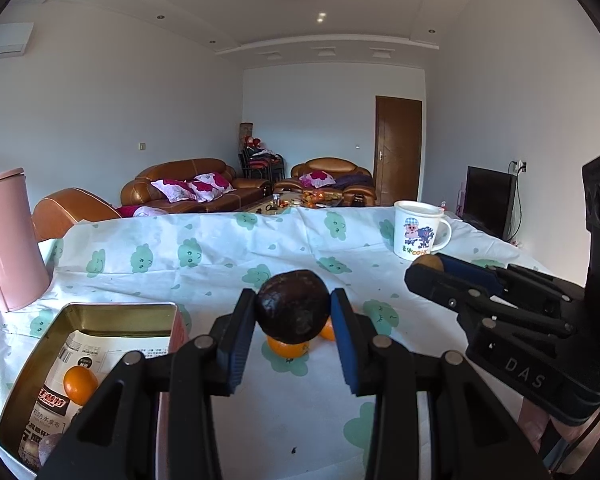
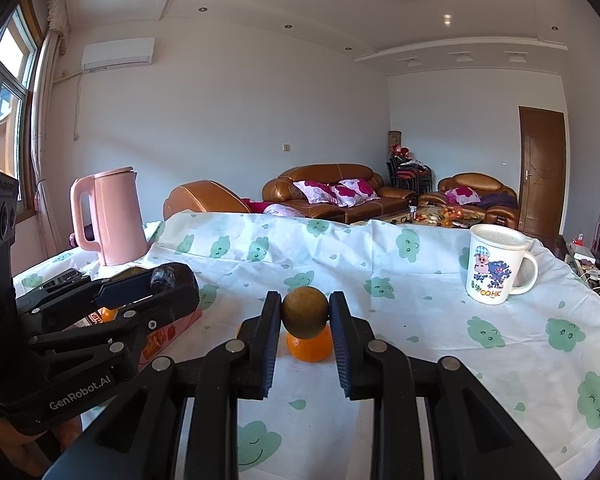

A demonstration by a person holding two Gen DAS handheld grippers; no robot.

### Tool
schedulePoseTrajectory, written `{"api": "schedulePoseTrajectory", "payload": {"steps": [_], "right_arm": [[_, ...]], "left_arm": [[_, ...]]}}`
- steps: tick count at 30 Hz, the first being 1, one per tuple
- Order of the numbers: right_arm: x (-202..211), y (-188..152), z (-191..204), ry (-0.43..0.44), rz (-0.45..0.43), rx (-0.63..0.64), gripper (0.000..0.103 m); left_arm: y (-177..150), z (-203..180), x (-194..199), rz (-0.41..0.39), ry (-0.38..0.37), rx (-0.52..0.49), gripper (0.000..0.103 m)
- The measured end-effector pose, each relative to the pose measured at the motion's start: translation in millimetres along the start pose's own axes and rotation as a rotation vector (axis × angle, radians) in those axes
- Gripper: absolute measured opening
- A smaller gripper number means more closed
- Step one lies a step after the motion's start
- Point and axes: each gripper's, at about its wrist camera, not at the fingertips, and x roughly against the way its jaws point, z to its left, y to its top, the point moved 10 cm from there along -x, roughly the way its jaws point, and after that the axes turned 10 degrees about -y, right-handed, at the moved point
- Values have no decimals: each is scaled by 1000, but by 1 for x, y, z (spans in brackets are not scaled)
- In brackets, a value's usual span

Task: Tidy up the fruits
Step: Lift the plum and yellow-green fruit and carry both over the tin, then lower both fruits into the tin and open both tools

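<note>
My left gripper (image 1: 293, 307) is shut on a dark wrinkled round fruit (image 1: 292, 304), held a little above the table. Below it two oranges (image 1: 288, 347) lie on the cloth. At lower left an open metal tin (image 1: 32, 356) holds one orange (image 1: 80, 385) and a printed paper. My right gripper (image 2: 305, 311) is shut on a small brown-green round fruit (image 2: 305, 311), with an orange (image 2: 310, 346) on the cloth just beneath. In the left wrist view the right gripper (image 1: 428, 270) shows at right; in the right wrist view the left gripper (image 2: 172, 280) shows at left over the tin.
A white tablecloth (image 2: 420, 360) with green cloud prints covers the table. A pink kettle (image 2: 110, 216) stands at the back left, a white cartoon mug (image 2: 494, 268) at the back right. Sofas and a door lie beyond the table's far edge.
</note>
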Motion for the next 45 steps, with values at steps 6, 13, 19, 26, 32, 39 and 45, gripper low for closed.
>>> {"api": "schedulePoseTrajectory", "payload": {"steps": [6,13,19,26,32,39,45], "right_arm": [[2,1,6,8,-5,-4,26],[3,-2,51,114,25,14,26],[4,-4,105,219,52,53,26],[9,-8,156,298,72,116,26],[10,-18,189,344,97,177,26],[4,-31,210,369,142,226,26],[-2,-40,217,374,196,255,26]], "left_arm": [[-1,3,6,-6,5,4,39],[-1,30,31,-4,53,5,39],[-1,71,56,-3,123,40,39],[-12,118,76,26,195,95,39],[-25,154,88,65,251,137,39],[-41,177,91,116,280,174,39],[-53,183,90,156,287,182,39]]}}
